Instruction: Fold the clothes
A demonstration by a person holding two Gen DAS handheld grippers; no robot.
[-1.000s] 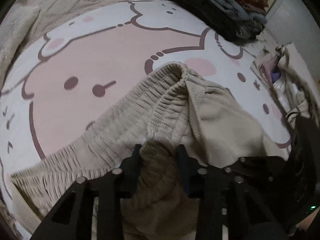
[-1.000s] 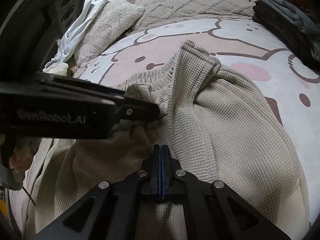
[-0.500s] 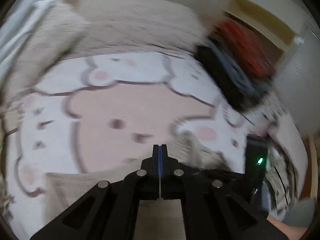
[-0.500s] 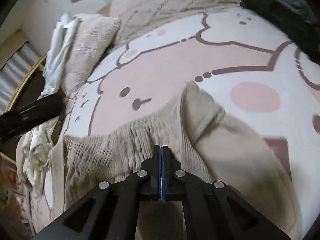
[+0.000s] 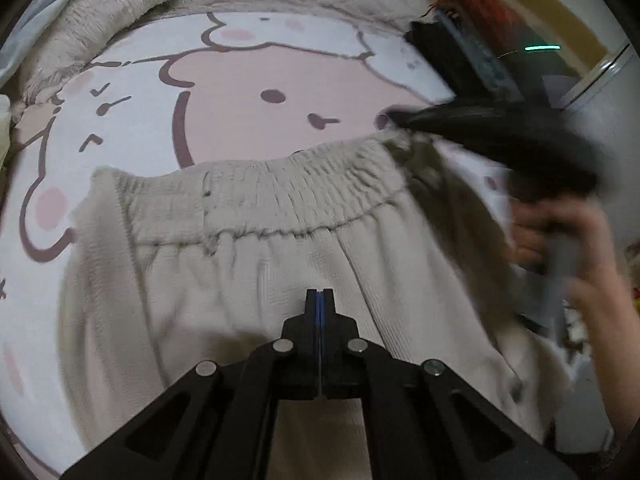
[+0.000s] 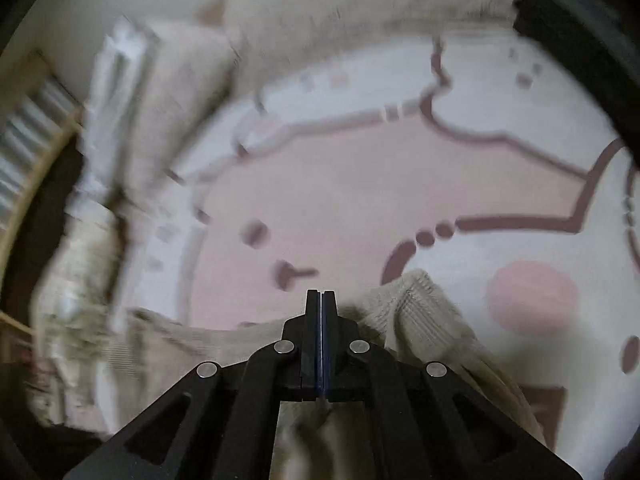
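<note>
Beige waffle-knit trousers (image 5: 248, 248) lie on the pink cartoon bed sheet (image 5: 280, 68), their gathered waistband (image 5: 288, 196) stretched flat across the left wrist view. My left gripper (image 5: 320, 296) hovers over the cloth below the waistband, shut, with no fabric seen between its pads. My right gripper (image 5: 394, 118), held by a hand (image 5: 560, 248), sits blurred at the waistband's right corner. In the blurred right wrist view, that gripper (image 6: 320, 296) is shut with no cloth showing between its pads. The trousers' corner (image 6: 416, 304) bunches up just to its right.
A stack of folded dark and orange clothes (image 5: 468, 56) sits at the sheet's far right, seen too in the right wrist view as a dark pile (image 6: 580, 40). A fuzzy cream blanket (image 5: 120, 4) borders the far side. White cloth (image 6: 120, 80) and a wooden rail (image 6: 40, 152) lie left.
My left gripper let go of the bunched cloth, shut, and swung over the trousers. The crumpled waistband now lies spread flat. My right gripper moved along to the waistband's right corner.
</note>
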